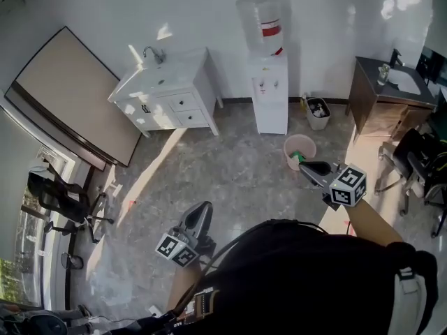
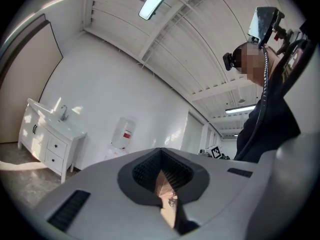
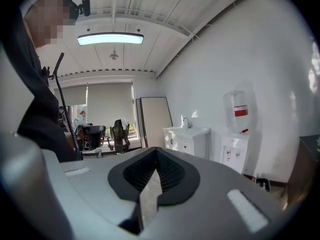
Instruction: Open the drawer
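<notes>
A white vanity cabinet [image 1: 167, 93] with a sink and tap stands against the far wall; its two small drawers [image 1: 186, 104] sit closed on its front. It also shows in the left gripper view [image 2: 50, 139] and the right gripper view [image 3: 187, 139], far off in both. My left gripper [image 1: 200, 217] [image 2: 161, 159] hangs over the floor well short of the cabinet, jaws together and empty. My right gripper [image 1: 314, 167] [image 3: 156, 159] is held out at the right near a pink bucket, shut with nothing in it.
A water dispenser [image 1: 269, 89] stands right of the vanity, with a pink bucket [image 1: 299, 149] and a small bin [image 1: 318, 112] nearby. A dark wooden vanity [image 1: 384, 96] is at the right wall. Office chairs stand at the left [image 1: 59, 201] and right [image 1: 419, 166].
</notes>
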Demonstrator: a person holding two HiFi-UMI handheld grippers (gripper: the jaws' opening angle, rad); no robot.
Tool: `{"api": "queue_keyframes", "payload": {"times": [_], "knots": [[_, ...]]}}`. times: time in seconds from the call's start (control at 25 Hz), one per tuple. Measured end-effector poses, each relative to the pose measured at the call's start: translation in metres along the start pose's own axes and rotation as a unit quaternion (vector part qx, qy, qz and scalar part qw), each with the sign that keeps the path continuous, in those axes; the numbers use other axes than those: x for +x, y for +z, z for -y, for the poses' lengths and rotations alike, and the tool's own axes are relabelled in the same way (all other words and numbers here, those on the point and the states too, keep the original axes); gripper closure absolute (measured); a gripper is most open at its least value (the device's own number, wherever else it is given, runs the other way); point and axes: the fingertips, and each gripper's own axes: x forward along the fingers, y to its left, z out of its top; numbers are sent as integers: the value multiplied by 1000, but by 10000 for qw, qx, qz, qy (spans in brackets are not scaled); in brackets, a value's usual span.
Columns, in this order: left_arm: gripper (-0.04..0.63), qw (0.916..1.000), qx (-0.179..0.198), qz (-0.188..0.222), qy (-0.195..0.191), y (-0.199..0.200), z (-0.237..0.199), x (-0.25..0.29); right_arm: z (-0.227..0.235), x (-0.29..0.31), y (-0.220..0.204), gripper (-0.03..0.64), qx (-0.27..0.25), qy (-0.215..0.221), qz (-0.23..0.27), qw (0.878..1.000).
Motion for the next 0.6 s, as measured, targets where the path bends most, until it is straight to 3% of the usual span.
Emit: {"api": "queue_keyframes", "payload": {"times": [0.32, 0.6], "knots": [[595, 9999, -33, 44, 156, -8, -17, 94, 101, 22, 14, 615, -4, 298, -34, 9996], [595, 9996, -156, -16, 232, -7, -74, 120, 143, 71, 12, 615, 114, 311, -163, 9993]]}}
